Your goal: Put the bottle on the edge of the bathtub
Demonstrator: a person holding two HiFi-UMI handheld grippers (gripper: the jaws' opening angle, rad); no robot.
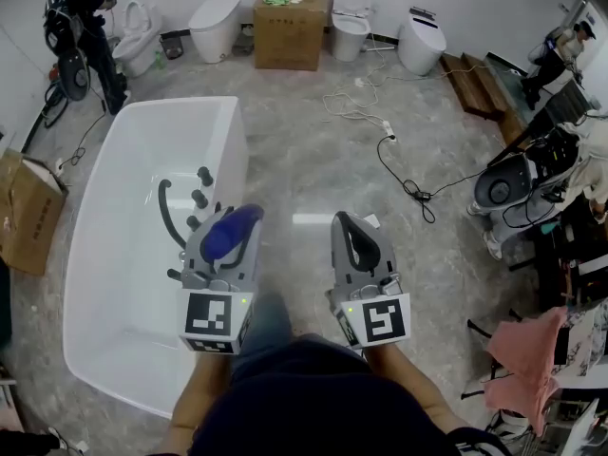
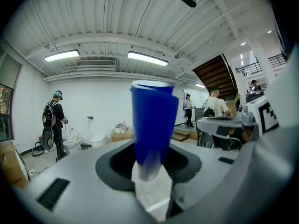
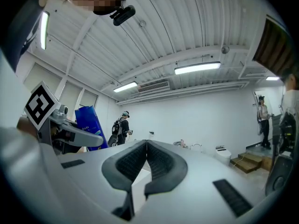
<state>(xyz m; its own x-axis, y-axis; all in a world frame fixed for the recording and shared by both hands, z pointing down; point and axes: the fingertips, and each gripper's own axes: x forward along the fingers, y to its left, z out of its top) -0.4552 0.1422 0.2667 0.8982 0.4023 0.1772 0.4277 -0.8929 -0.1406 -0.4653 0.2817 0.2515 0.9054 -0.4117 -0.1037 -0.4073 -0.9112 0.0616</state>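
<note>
At your left, the white oval bathtub [image 1: 176,104] lies under and beside the left tool [image 1: 224,247]. Its jaws stand wide, clamped on the glossy blue plastic bottle [image 2: 154,120] near its nearer end. The bottle looks light and stiff, and probably slick. Keep that hold on its body and set it squarely on the flat rim so it does not slide. Further right, the right tool [image 3: 145,149] has its pads pressed together and carries nothing.
</note>
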